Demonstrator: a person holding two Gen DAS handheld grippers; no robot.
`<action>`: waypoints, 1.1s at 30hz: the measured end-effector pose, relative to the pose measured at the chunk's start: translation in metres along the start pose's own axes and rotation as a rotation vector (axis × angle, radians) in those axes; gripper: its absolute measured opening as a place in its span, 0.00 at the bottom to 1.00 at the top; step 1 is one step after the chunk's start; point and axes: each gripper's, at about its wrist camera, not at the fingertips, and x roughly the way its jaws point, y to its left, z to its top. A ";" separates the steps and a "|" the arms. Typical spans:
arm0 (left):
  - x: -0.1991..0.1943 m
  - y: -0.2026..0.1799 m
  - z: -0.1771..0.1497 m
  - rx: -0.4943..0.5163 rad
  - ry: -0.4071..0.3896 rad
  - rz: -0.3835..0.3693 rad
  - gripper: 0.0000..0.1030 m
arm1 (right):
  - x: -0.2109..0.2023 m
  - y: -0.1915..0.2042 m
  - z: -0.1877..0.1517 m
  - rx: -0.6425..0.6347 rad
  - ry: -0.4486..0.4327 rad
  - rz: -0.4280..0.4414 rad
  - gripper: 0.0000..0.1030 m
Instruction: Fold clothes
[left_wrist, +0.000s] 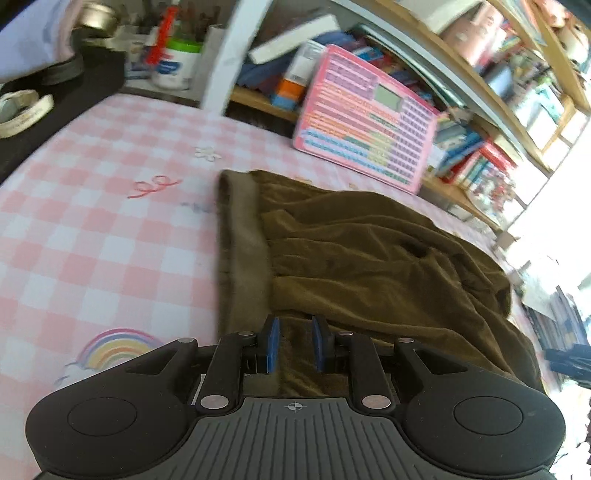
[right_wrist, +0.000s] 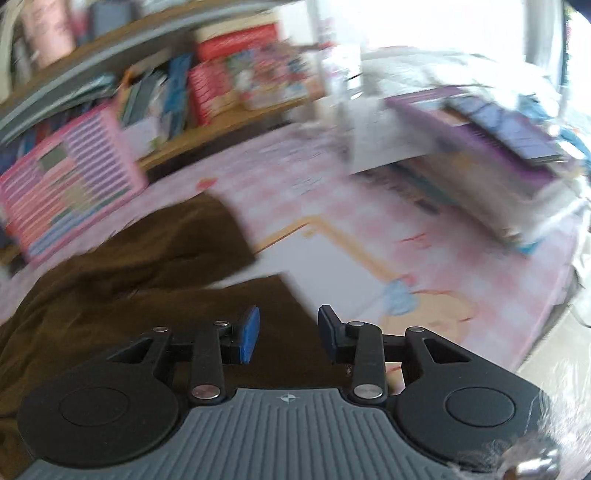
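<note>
Item: olive-brown garment, soft velvety pile, rumpled into broad folds, with a smoother banded hem along its left edge. It lies on the pink-and-white checked cloth, which is printed with a rainbow, a ribbon bow and a small flower.

My left gripper: black linkage arms, blue rubber pads, ribbed grey housing. The pads stand apart with a narrow gap, gripping nothing; brown pile shows through the gap, directly beneath.

My right gripper: same build, pads spread wider, nothing between them. It sits over the garment's two squared ends; its right pad lies over bare checked cloth. This view is motion-blurred.

Surroundings: pink plastic toy laptop, rows of coloured keys, leaning against the wooden shelves crammed with books. Stacked books at the far right of the cloth.
</note>
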 end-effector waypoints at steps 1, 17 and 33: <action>0.004 -0.004 -0.001 0.016 0.005 -0.007 0.19 | 0.005 0.006 -0.004 -0.009 0.024 0.015 0.32; 0.000 0.012 -0.022 -0.036 0.028 0.097 0.05 | 0.029 0.052 -0.041 -0.154 0.187 0.053 0.33; -0.021 -0.027 -0.022 -0.030 -0.062 0.260 0.05 | 0.045 0.043 0.047 -0.177 0.140 0.186 0.37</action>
